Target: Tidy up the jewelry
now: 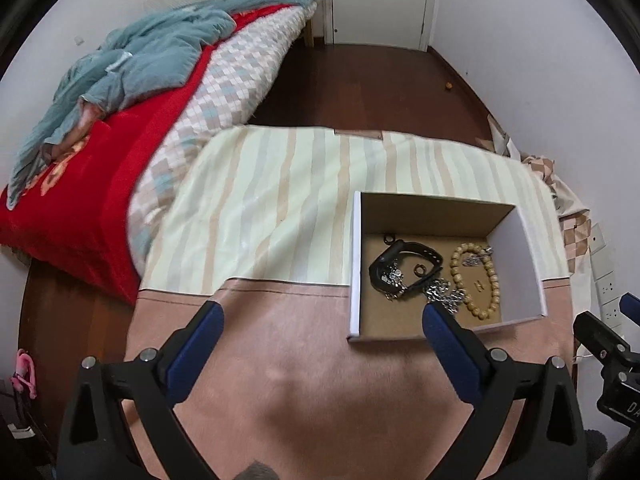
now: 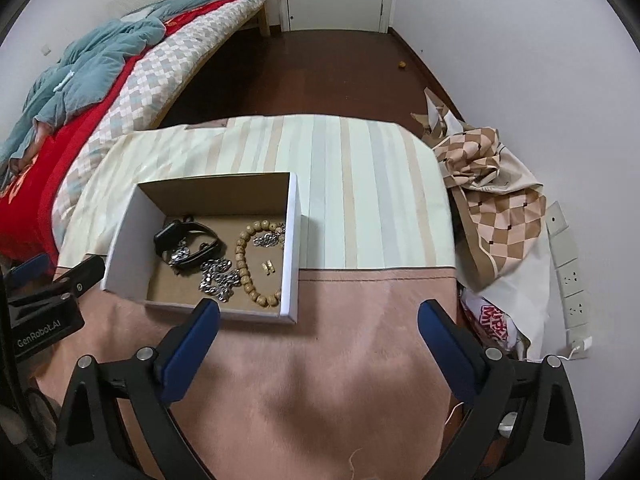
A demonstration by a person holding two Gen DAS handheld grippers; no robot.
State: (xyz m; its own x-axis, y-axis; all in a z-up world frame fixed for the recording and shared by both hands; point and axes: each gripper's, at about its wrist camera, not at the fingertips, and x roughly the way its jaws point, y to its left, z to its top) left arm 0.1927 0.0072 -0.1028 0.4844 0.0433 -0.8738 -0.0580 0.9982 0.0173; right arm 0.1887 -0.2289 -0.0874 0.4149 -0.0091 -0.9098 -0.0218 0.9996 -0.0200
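Lying tangled, jewelry (image 2: 224, 256) (beads, chains) fills box (image 2: 120, 240).

**Lighting and image quality, both wrist views**

Soft, even, daylight-like illumination; the source itself is outside both views. White walls are bright but hold detail. Faint sheen on the striped cloth (image 1: 280, 200) in the left view. Shadows are weak: a soft one inside the cardboard box (image 2: 294, 240) along its walls. Strong fisheye distortion; straight edges bow, and black vignette fills the corners. The centre is reasonably sharp; the bed (image 1: 100, 120) and the periphery look softer and slightly smeared. Mild colour noise on the dark floor.
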